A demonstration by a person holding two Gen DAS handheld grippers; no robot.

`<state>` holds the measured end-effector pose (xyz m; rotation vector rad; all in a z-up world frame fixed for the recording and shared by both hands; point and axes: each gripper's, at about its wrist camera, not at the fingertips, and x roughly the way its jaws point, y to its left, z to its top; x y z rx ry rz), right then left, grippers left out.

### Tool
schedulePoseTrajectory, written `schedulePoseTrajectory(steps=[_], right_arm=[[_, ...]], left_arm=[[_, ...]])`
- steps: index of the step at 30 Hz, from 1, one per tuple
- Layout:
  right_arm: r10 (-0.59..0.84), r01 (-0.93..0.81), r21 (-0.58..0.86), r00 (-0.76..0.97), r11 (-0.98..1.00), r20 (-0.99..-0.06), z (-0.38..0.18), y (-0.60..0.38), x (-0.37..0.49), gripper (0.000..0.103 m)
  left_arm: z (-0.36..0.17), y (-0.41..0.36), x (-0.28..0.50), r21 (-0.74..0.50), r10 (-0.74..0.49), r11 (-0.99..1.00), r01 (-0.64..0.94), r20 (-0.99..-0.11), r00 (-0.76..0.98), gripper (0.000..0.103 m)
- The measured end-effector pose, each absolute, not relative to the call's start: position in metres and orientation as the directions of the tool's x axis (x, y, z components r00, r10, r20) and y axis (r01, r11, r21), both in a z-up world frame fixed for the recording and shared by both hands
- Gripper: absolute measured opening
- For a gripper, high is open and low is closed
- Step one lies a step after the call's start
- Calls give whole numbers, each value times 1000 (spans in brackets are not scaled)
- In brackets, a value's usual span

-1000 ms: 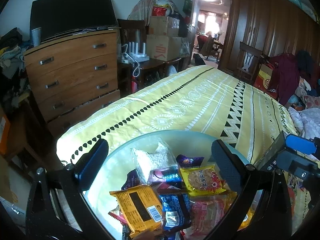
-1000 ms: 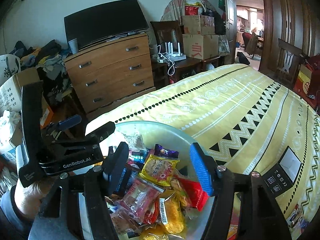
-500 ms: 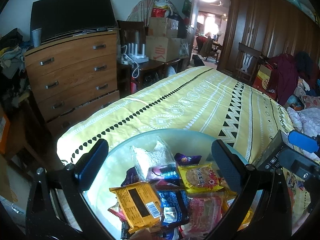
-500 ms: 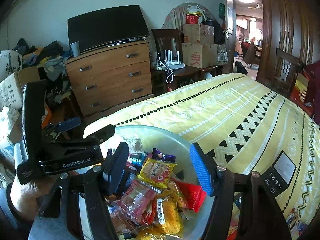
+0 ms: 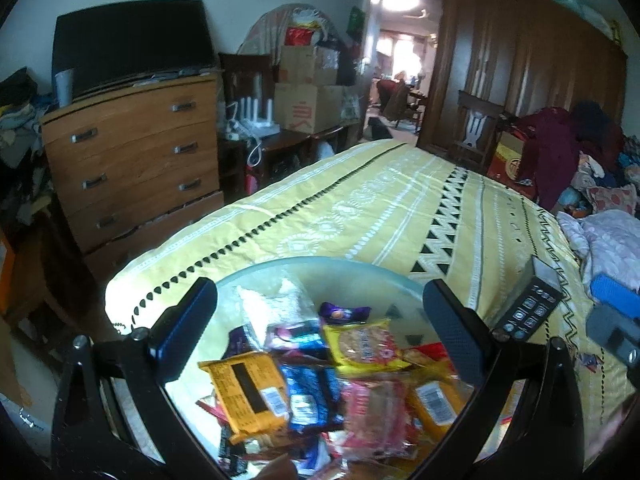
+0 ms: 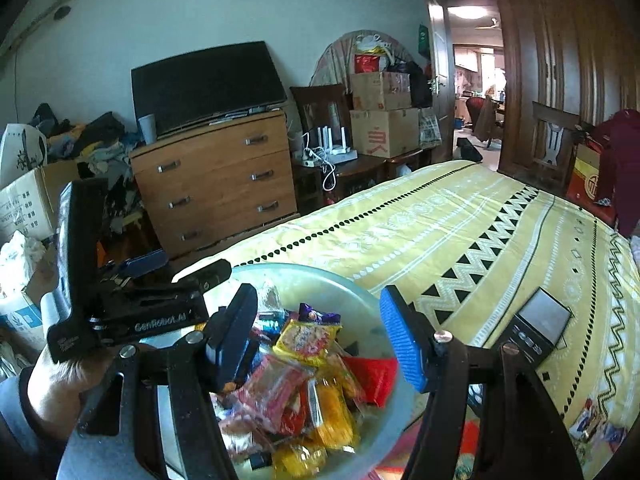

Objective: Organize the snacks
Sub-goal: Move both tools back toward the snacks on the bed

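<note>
Partly hidden: snack packets (image 5: 320, 376) blurred, bowl (image 6: 320, 276) rim cut off

Pale wall (image 6: 200, 12), wooden chest of drawers (image 6: 216, 184) with a dark flat screen (image 6: 204, 80) leaning on top, stacked cardboard boxes (image 6: 380, 116) beside an open doorway (image 6: 472, 80) with a lit ceiling lamp (image 5: 400, 0), dark wooden wardrobe (image 5: 520, 80), bed under a yellow patterned cover (image 5: 380, 208)

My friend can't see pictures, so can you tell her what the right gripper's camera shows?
The open right gripper hovers over a pale bowl full of wrapped snacks on a bed with a yellow patterned cover. A hand holds the left gripper beside the bowl. Behind stand a wooden dresser and cardboard boxes.
</note>
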<state>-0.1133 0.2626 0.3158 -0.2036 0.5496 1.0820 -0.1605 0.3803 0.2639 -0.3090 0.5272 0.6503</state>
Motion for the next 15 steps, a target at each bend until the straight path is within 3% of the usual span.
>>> schedulePoseTrajectory(steps=[5, 9, 12, 15], right_arm=[[784, -842, 151, 397, 518, -478, 299, 164, -126, 67], [695, -713, 211, 499, 669, -517, 253, 47, -130, 67], [558, -563, 217, 554, 798, -618, 209, -39, -129, 67], [476, -435, 259, 522, 862, -708, 169, -104, -126, 67]], left_arm=[[276, 305, -158, -53, 410, 870, -490, -474, 779, 103], [276, 210, -152, -37, 210, 967, -252, -449, 869, 103], [258, 128, -146, -6, 2, 1000, -6, -484, 875, 103], [222, 69, -129, -44, -177, 981, 187, -589, 789, 103]])
